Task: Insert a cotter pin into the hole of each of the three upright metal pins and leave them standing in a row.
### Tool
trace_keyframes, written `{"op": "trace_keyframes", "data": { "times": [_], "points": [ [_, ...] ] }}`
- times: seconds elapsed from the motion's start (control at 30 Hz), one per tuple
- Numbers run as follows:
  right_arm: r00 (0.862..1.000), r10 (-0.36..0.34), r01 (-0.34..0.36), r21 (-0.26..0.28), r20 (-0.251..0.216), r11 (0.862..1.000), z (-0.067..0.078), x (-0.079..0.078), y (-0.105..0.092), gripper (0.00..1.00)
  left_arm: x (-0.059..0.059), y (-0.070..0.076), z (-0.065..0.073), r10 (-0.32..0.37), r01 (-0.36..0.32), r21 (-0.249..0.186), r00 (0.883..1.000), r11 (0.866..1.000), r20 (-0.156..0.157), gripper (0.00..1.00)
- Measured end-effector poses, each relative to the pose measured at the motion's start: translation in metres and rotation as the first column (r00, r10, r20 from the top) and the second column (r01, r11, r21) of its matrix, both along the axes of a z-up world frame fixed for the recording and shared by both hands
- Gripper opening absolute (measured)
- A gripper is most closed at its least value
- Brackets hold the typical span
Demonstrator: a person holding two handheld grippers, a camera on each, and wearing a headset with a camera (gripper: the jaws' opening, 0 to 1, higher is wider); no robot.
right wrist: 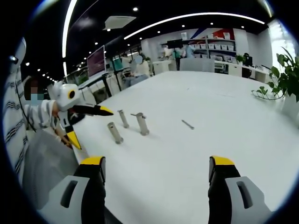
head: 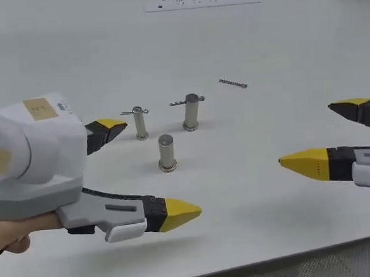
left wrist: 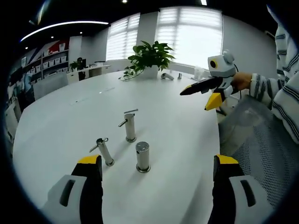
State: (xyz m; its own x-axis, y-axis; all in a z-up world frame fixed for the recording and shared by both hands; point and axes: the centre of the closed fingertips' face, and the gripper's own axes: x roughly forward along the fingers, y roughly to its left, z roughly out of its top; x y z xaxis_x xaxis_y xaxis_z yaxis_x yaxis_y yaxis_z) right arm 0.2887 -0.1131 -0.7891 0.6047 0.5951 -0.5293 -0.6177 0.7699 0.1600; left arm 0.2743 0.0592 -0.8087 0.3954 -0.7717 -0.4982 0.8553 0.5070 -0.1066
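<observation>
Three upright metal pins stand on the white table (head: 280,51). The left pin (head: 140,123) and the back right pin (head: 191,112) each carry a cotter pin through the top. The front pin (head: 167,152) has a bare top. A loose cotter pin (head: 233,83) lies farther back to the right. My left gripper (head: 163,167) is open, its jaws reaching either side of the front pin from the left, apart from it. My right gripper (head: 304,134) hangs open at the right, well away from the pins. The loose cotter pin (right wrist: 188,124) lies ahead of the right gripper (right wrist: 157,161).
A white power strip (head: 202,0) lies at the far edge. The table's near edge (head: 273,252) runs along the bottom. A potted plant (left wrist: 149,58) stands at the far end, and a mesh chair (left wrist: 261,140) is beside the table.
</observation>
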Motion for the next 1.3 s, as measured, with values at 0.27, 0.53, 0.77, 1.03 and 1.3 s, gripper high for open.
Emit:
{"op": "trace_keyframes", "data": {
  "times": [0.27, 0.53, 0.77, 1.03, 1.3],
  "points": [
    [0.998, 0.067, -0.068, -0.080, -0.019, 0.994, 0.006, 0.012, -0.006, 0.91, -0.002, 0.005, 0.001, 0.024, -0.025, -0.030, 0.999, 0.999, -0.032, 0.99],
    [0.984, 0.176, -0.179, -0.184, -0.038, 0.966, 0.011, 0.034, -0.005, 0.87, -0.006, 0.012, -0.003, 0.046, -0.048, -0.032, 0.998, 0.998, -0.053, 0.99],
    [0.962, 0.258, -0.272, -0.257, -0.087, 0.927, 0.010, 0.056, -0.003, 0.80, -0.009, 0.017, -0.007, 0.065, -0.068, -0.031, 0.995, 0.997, -0.073, 0.97],
    [0.933, 0.326, -0.359, -0.333, -0.152, 0.872, -0.001, 0.083, 0.002, 0.67, -0.013, 0.020, -0.008, 0.082, -0.086, -0.048, 0.993, 0.995, -0.089, 0.96],
    [0.905, 0.380, -0.425, -0.359, -0.193, 0.831, -0.008, 0.100, 0.013, 0.63, -0.013, 0.024, -0.010, 0.099, -0.104, -0.047, 0.990, 0.993, -0.096, 0.93]
  ]
}}
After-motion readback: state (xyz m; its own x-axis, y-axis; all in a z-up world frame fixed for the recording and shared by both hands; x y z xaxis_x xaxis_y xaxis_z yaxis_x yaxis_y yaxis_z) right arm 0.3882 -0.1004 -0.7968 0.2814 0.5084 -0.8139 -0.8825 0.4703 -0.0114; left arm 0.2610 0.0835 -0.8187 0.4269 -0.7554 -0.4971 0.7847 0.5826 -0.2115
